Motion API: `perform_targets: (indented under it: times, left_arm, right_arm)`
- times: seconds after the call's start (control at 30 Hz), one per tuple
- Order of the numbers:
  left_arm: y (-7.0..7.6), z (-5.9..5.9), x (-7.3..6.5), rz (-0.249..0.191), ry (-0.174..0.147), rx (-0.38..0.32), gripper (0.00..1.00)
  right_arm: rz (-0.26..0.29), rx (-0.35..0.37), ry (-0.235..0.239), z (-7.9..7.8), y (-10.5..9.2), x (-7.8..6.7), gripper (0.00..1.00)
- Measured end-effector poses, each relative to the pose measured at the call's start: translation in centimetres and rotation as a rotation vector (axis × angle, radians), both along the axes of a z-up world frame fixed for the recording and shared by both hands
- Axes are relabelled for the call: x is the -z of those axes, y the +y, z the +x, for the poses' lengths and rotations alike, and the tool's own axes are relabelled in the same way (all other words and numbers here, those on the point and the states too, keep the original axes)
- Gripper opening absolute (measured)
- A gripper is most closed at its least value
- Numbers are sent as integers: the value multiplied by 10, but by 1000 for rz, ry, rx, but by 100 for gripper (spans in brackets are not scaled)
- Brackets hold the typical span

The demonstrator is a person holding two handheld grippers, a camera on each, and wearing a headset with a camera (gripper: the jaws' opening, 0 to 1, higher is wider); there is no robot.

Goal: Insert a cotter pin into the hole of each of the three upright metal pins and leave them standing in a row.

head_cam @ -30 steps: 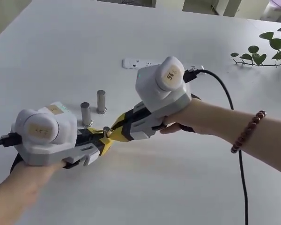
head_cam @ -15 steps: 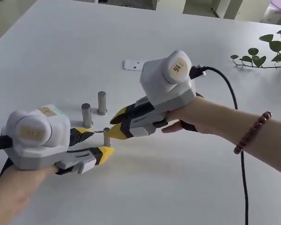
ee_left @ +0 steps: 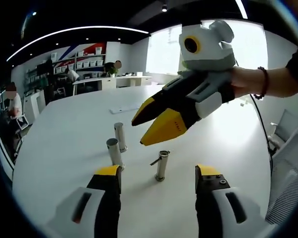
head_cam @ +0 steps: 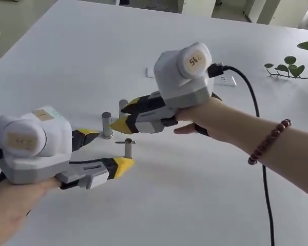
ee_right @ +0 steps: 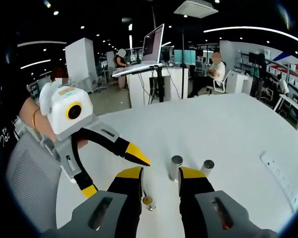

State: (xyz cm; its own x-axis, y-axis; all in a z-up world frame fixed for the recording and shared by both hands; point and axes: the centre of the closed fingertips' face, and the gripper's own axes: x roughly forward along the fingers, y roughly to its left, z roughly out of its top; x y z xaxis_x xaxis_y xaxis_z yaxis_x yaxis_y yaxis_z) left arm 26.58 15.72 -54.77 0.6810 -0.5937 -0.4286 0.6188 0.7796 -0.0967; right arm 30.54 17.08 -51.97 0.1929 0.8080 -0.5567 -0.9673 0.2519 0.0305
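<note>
Cotter pin (head_cam: 122, 141): lies crosswise through the hole near the top of the near metal pin (head_cam: 128, 150), with one end sticking out sideways.
Near metal pin: upright on the white tabletop (head_cam: 195, 200), just ahead of the gap between the left gripper's jaws and touched by neither jaw.
Middle metal pin (head_cam: 107, 125): upright, with nothing through its top; in the head view it is beside the left gripper's upper jaw.
Far metal pin (ee_left: 120, 136): upright, near the middle one; in the head view the right gripper's tips partly cover it.
Left gripper (head_cam: 109, 149): held low on the person's left, jaws spread wide, holding nothing.
Right gripper (head_cam: 123, 115): raised above the pins and angled down toward them; jaws parted a moderate way, nothing between them.
Spacing: the middle and far pins stand close together, and the near one is set apart from both.
Power strip (head_cam: 225, 80): flat on the tabletop behind the right gripper.
Bead bracelet (head_cam: 267, 141): on the wrist of the right arm.
Plant (head_cam: 292, 64): leafy stems at the tabletop's far right edge.
</note>
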Motion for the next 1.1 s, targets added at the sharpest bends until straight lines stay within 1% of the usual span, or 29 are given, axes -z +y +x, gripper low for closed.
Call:
perform_targets:
  times: [0.07,0.17,0.2,0.27,0.33,0.4,0.47,0.53,0.57,0.6,0.63,0.7,0.8,0.9,0.93,0.97,1.1]
  left_arm:
    - [1,-2,0,2,0,2,63]
    - [4,-5,-1,6,0,3,65]
    - [5,-6,-1,5,0,1,66]
    - [5,-7,-1,3,2,0,68]
    - [6,-9,-1,4,3,2,70]
    - [6,-10,-1,7,0,3,71]
    - [6,-10,-3,-4,1,-1,73]
    - [6,-10,-4,-11,0,-3,74]
    - [7,-10,-5,-4,-11,-2,74]
    - [7,-10,-5,1,-12,-2,74]
    - [7,-11,-5,0,-7,0,75]
    - [6,-11,-5,-17,4,-3,78]
    - [8,-13,-3,-9,17,-8,78]
    - [9,-13,-2,-23,25,-10,79]
    - [9,-13,-3,-21,26,-8,79]
    - [10,-13,-3,-18,24,-6,79]
    - [13,-13,-5,-14,16,-4,79]
  right_arm:
    - [-4,12,5,5,4,2,24]
    - [-11,19,-19,12,9,3,21]
    - [-10,19,-19,14,10,4,21]
    - [-10,25,-1,20,13,8,22]
    - [-14,27,-4,23,15,11,21]
    - [-16,32,4,27,17,17,21]
    - [-16,33,18,29,19,23,21]
    - [-11,32,34,31,21,27,20]
    - [-10,32,40,32,22,28,21]
    - [-9,30,43,32,23,29,20]
    - [-9,30,43,32,23,30,20]
    - [-15,28,43,31,25,32,19]
    - [-26,14,37,30,28,36,18]
    - [-48,3,21,30,29,41,16]
    - [-61,-5,11,30,29,43,15]
    - [-66,-6,10,31,29,46,15]
    - [-71,-6,2,32,30,45,12]
